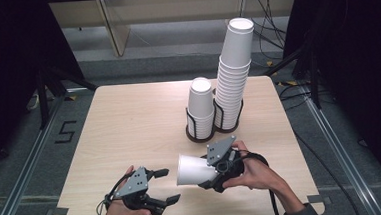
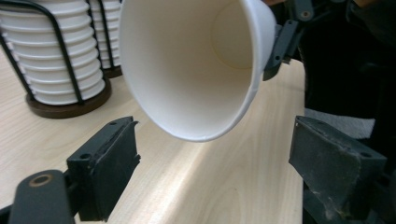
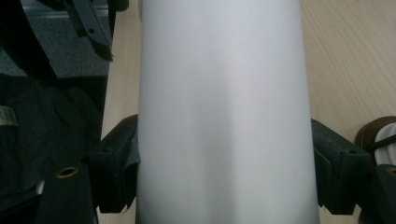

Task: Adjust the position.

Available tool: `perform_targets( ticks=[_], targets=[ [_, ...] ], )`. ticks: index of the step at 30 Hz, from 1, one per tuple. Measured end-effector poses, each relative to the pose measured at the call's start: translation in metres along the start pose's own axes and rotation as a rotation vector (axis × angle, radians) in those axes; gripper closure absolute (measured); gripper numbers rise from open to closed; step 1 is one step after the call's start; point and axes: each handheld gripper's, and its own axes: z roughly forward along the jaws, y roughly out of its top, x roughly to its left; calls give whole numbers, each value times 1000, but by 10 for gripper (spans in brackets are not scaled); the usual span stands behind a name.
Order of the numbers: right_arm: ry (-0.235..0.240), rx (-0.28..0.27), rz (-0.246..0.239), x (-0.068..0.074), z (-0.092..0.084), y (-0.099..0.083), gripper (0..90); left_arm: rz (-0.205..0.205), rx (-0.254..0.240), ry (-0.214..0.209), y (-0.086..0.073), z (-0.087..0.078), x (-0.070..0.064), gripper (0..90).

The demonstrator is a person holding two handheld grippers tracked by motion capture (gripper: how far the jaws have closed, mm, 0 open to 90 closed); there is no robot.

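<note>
The right gripper (image 1: 210,174) has its two black jaws clamped on the sides of a single white paper cup (image 1: 195,169), and the person holds it lying sideways a little above the table (image 1: 129,121), near the front edge on the right half. The cup's open mouth faces toward the left gripper (image 1: 166,186), its narrower base end tucked back toward the right hand (image 1: 255,171). In the right gripper view the pale wall of the cup (image 3: 222,112) runs straight up between the pads (image 3: 119,163), which press against it on both sides. The left gripper sits just beside the cup's mouth, low over the front of the table, with its jaws spread apart and nothing between them; in the left gripper view the two dark pads (image 2: 109,161) stand wide on either side while the cup's rim (image 2: 187,70) hangs just ahead of and above them, not touching either one. The left hand (image 1: 120,212) comes in from the bottom edge, a cable looping off the gripper's back. Farther out, toward the middle of the far half of the table, two black wire holders stand touching side by side: the nearer, shorter stack of cups (image 1: 200,107) and, just behind and to its right, a much taller stack of cups (image 1: 234,70) that leans slightly at the top. Beyond the table lies grey floor with cables.
</note>
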Motion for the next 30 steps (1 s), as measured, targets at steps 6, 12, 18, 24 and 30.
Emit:
perform_targets(
  ticks=[6,12,18,24,30],
  targets=[
    [-23,-41,11,-2,0,-1,235,-24,-6,27,0,-3,2,147],
    [-16,-55,21,-1,0,-1,234,-29,-4,54,-1,-2,3,146],
    [-37,-88,32,-2,2,-1,233,-60,-35,80,-1,-3,6,146],
    [-20,-122,47,-2,8,-2,233,-114,-61,55,-2,-3,8,146],
    [2,-157,36,1,10,0,233,-134,-88,31,0,-3,6,146]
  ],
)
